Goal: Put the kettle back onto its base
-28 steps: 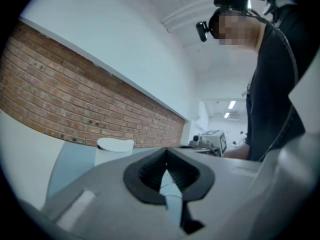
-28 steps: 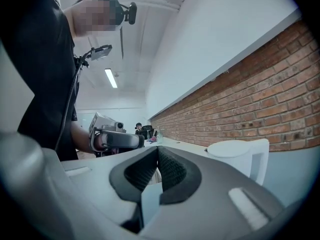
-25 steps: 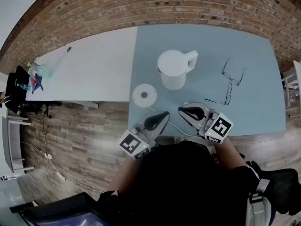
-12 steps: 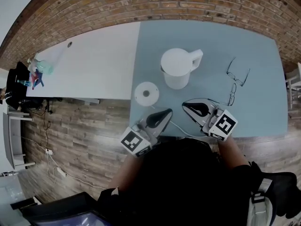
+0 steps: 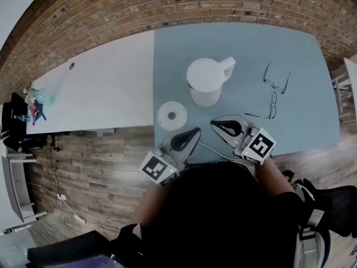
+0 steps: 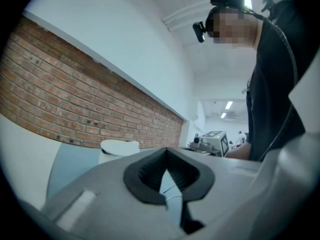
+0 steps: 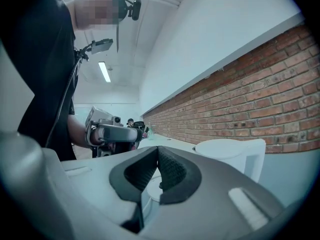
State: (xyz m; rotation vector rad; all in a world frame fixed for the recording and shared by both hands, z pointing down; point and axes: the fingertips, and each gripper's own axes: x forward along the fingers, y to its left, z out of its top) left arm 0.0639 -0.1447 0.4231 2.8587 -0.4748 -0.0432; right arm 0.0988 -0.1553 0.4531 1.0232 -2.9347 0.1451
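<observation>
A white kettle point(image 5: 205, 82) stands on the blue table point(image 5: 290, 54), its handle to the right. Its round white base point(image 5: 172, 115) lies apart from it, to the front left, with a white cord point(image 5: 209, 151) trailing to the near edge. My left gripper point(image 5: 195, 132) is at the table's near edge just right of the base, shut and empty. My right gripper point(image 5: 214, 125) hovers in front of the kettle, also shut and empty. In the left gripper view the kettle point(image 6: 119, 150) shows beyond the closed jaws. The right gripper view shows the kettle point(image 7: 231, 153) at right and the base point(image 7: 151, 193) low behind the jaws.
Two pairs of glasses point(image 5: 274, 94) lie on the blue table right of the kettle. A white table point(image 5: 95, 88) adjoins on the left, with small items point(image 5: 38, 102) at its far left end. A brick wall point(image 5: 184, 4) runs behind both tables.
Both grippers have edged a little forward over the near table edge toward the kettle and base. Kettle and base have not moved.
</observation>
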